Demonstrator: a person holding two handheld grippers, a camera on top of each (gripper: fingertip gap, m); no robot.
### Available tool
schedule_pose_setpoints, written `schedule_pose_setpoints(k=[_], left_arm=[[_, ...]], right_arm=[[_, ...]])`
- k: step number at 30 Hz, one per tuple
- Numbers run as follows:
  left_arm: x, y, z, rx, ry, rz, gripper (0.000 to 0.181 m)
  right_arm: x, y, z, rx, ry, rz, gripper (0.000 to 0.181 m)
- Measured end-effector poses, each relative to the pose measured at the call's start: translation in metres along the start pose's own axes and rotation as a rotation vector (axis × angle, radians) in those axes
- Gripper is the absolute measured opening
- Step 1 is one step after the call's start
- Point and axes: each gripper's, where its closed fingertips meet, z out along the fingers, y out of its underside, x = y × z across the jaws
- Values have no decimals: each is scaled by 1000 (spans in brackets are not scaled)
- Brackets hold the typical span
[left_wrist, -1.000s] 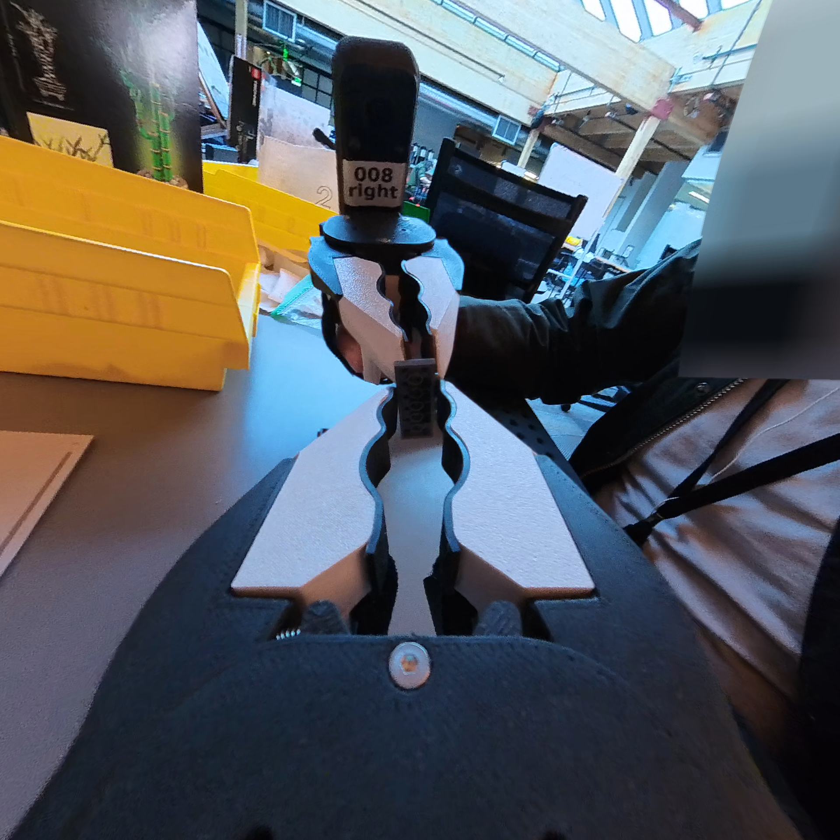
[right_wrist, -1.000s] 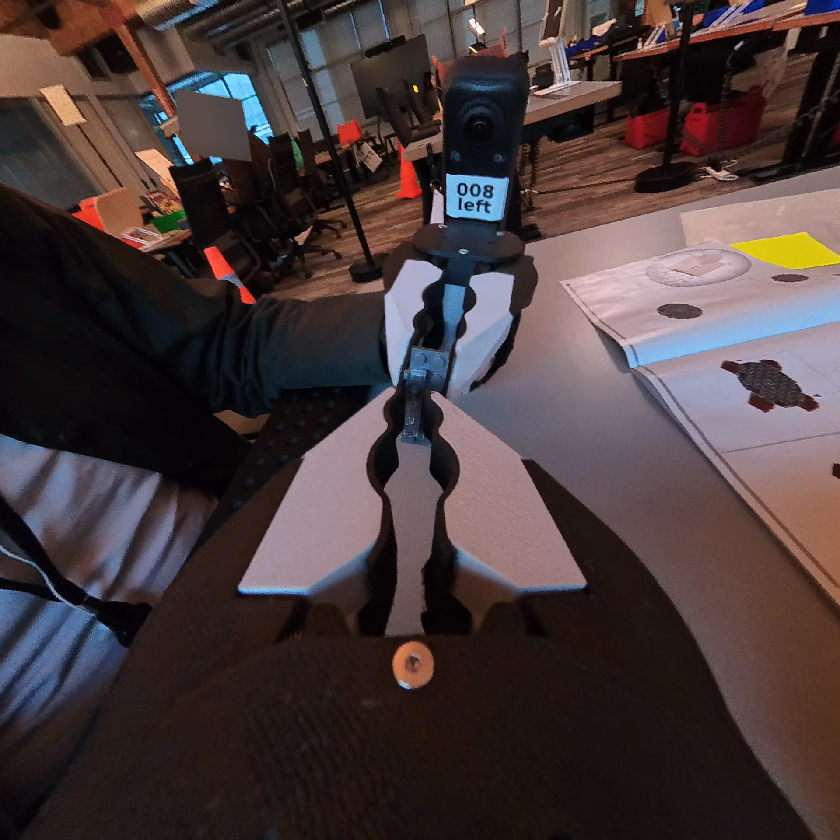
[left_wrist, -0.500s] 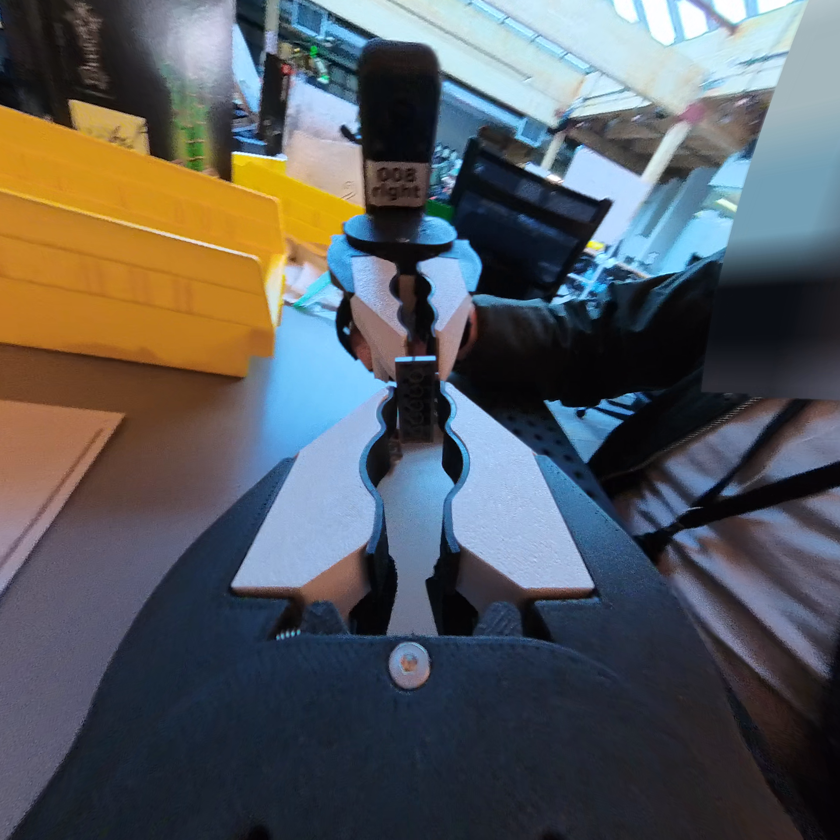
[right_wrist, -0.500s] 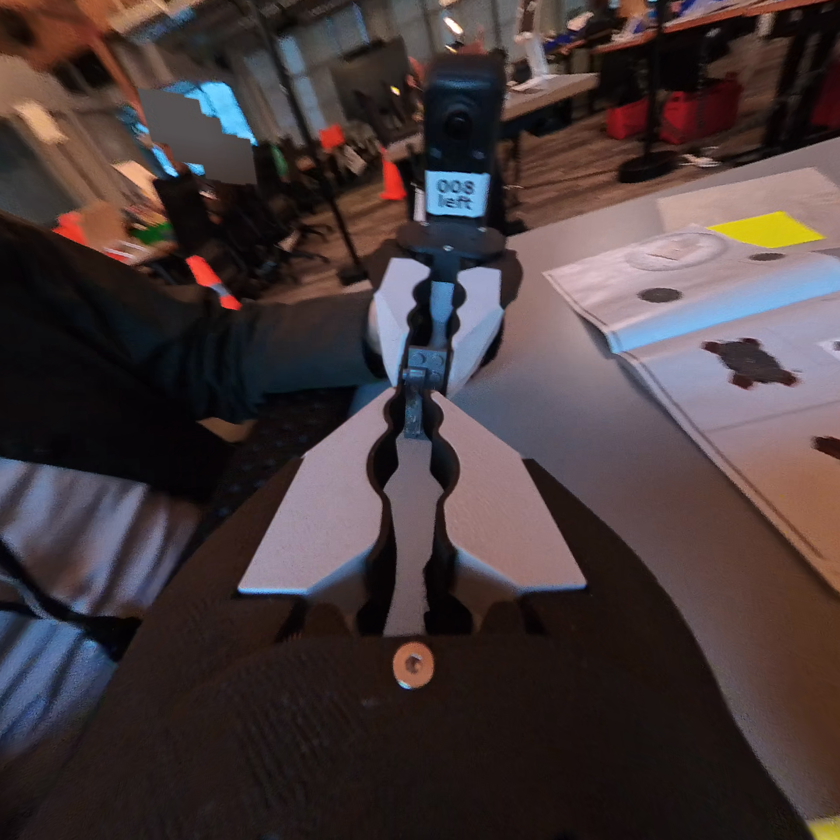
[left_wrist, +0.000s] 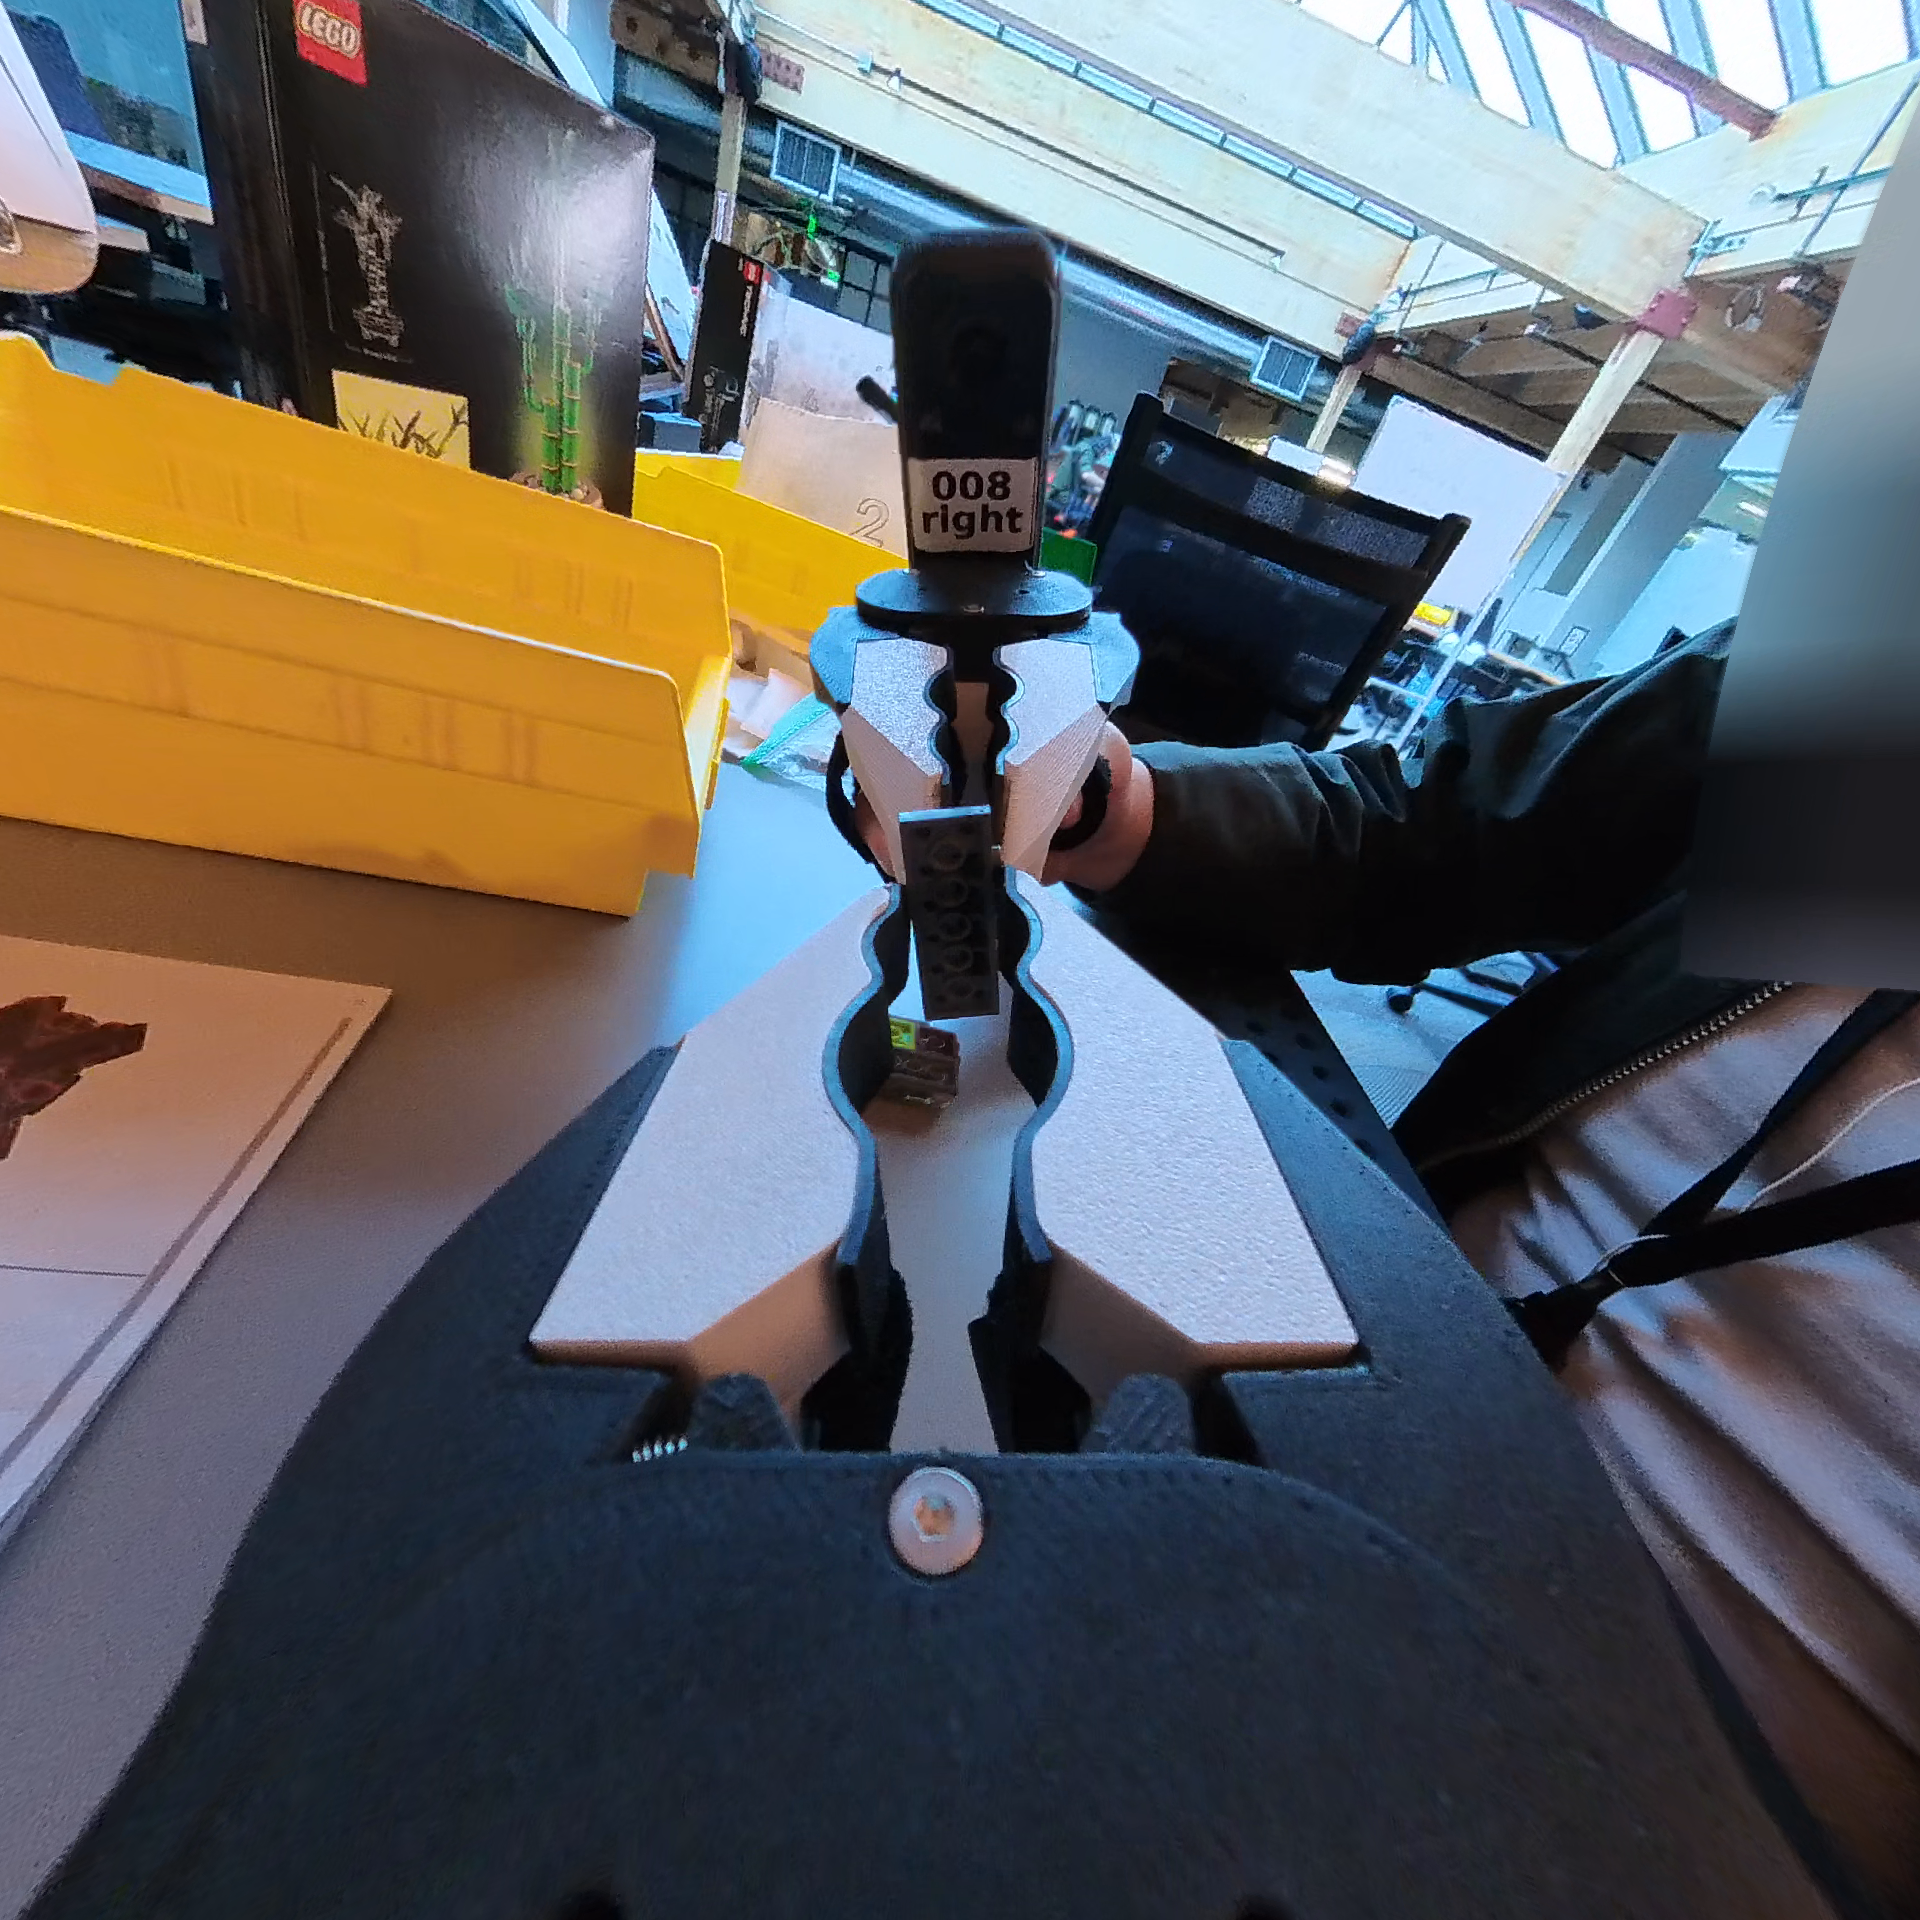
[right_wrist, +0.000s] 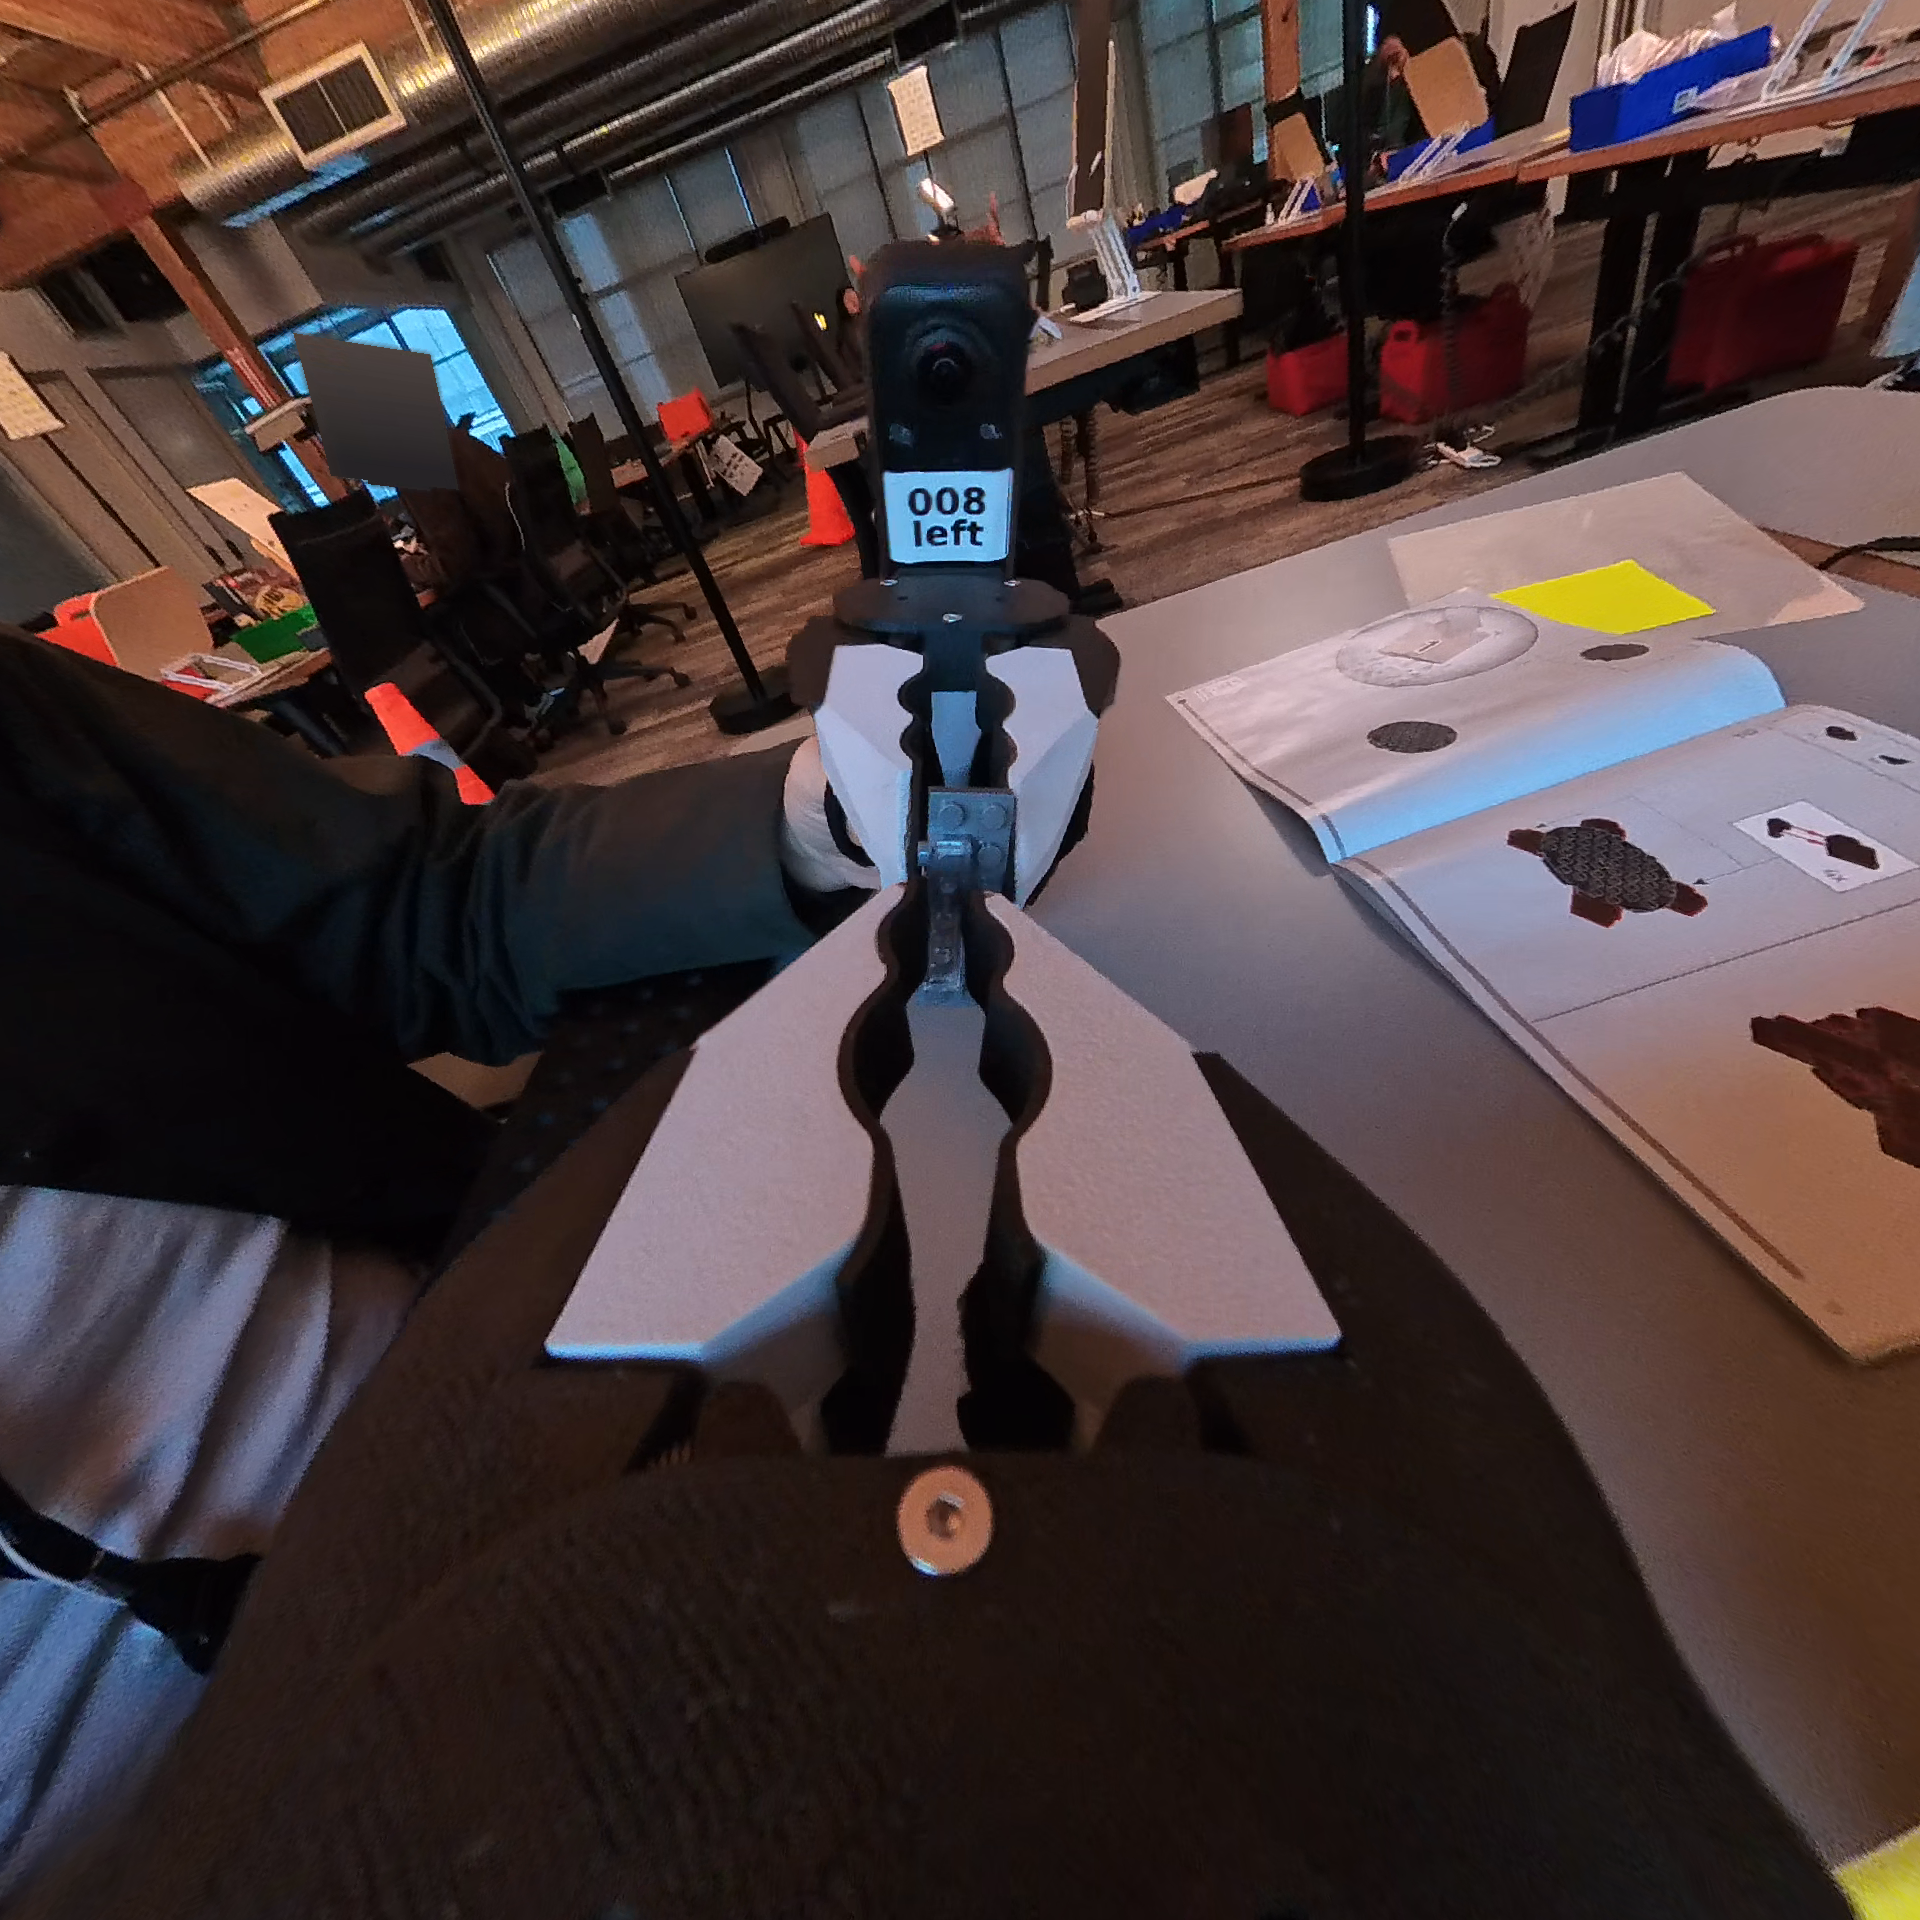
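Fingers of your left gripper (left_wrist: 951, 914) pinched on a dark studded plate (left_wrist: 956, 914), right gripper (right_wrist: 948, 914) facing it tip to tip, clamped on a thin grey piece (right_wrist: 945, 935) touching the plate, yellow bins (left_wrist: 343, 665) beyond left, open booklet (right_wrist: 1621, 883) off right.

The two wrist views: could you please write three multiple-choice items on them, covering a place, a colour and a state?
1. Where does the open booklet lie?
A) on the floor
B) on the grey table, right of the right gripper
C) inside a crate
2. What colour are the bins left of the left gripper?
A) blue
B) yellow
C) white
3. How is the right gripper?
A) wide open and empty
B) lying on the table
C) shut on a thin grey piece
Answers: 1 B, its pages spread flat on the tabletop; 2 B, both bins are plain yellow; 3 C, its fingertips pinch the piece edge-on.
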Motion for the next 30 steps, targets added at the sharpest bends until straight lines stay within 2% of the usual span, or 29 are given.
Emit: schedule_pose_setpoints(k=[9,10,13,15,18,21,23,26,28,30], left_arm=[[3,-4,-2,-3,-5,17,13],[-1,-9,-8,17,-35,23,13],[-5,-51,-53,255,-40,-12,13],[-4,-60,-66,305,-37,-12,13],[6,-43,-43,218,12,27,14],[19,-21,-14,112,66,100,13],[19,-10,-2,56,12,236,14],[14,-3,4,24,-121,485,14],[12,-4,3,29,-183,599,14],[13,-5,3,23,-192,617,14]], right_arm=[[-3,-5,-2,24,-13,9,5],[-3,-8,-6,41,-14,9,0],[14,-30,-37,161,44,25,0],[11,-27,-38,140,-4,21,0],[-8,-18,-22,110,-124,37,0],[-15,-12,-9,76,-122,52,5],[-17,-14,-7,98,-184,220,29],[-3,-10,-9,104,-211,425,32],[2,-6,-11,90,-215,457,34],[-2,-7,-13,81,-223,385,33]])
